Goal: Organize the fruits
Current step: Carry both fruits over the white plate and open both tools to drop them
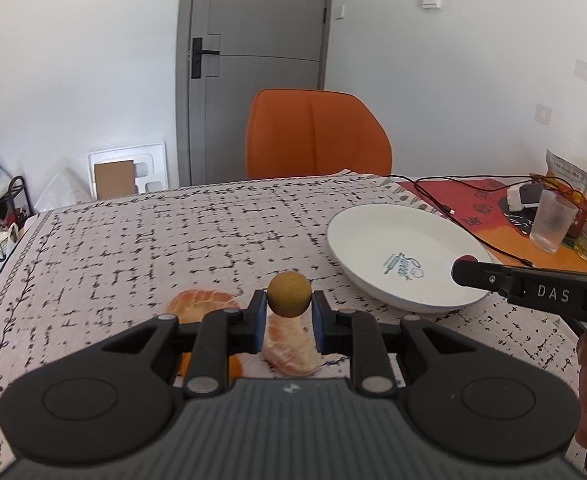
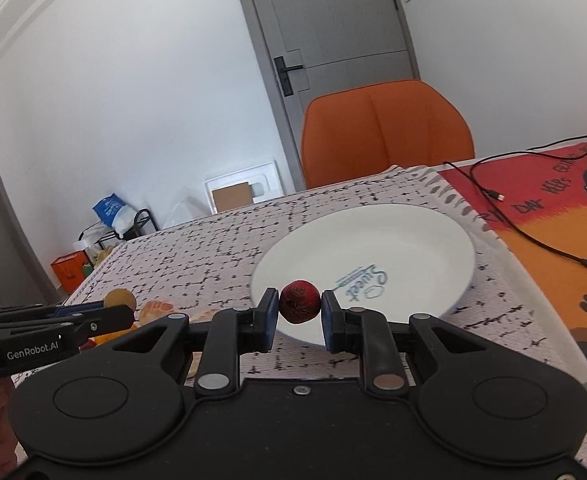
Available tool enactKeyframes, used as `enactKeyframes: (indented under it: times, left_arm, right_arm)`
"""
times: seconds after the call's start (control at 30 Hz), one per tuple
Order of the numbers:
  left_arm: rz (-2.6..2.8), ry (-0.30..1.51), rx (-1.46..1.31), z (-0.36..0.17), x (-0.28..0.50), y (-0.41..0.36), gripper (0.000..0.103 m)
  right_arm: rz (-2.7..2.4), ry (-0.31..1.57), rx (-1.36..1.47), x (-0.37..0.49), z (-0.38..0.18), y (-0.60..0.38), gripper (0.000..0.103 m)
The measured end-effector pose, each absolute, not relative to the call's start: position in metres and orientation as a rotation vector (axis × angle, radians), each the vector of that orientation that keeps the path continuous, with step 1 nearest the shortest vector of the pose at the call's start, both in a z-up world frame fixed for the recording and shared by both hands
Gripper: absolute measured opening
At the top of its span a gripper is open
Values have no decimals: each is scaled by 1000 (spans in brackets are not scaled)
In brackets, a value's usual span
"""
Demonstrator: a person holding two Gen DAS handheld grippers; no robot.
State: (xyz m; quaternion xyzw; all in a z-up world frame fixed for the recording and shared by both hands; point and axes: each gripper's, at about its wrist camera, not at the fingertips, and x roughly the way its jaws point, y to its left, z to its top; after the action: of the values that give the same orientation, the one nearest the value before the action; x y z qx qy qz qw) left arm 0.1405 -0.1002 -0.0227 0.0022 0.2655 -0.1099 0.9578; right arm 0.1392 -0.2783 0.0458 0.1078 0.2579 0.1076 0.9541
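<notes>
Risk first: small round fruits pinched only at their sides could roll out of either grip before I reach the white plate (image 2: 373, 232). Left claw (image 1: 288, 312) clamps a tan, rough-skinned longan (image 1: 288, 294) at its tips, peeled orange segments (image 1: 291, 346) below it. Right claw (image 2: 298, 316) clamps a dark red, bumpy lychee (image 2: 300, 301), plate rim just ahead.

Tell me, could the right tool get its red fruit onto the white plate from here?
Probably yes: the right tool holds the red fruit just before the plate, which is empty, with nothing between.
</notes>
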Motion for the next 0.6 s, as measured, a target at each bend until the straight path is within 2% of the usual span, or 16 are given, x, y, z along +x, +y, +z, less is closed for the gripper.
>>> enactKeyframes:
  times: [0.6]
  left_arm:
    - [-296,541,84,-21,168,-153,22]
  right_arm:
    - [187,515,265,142,33,-314,21]
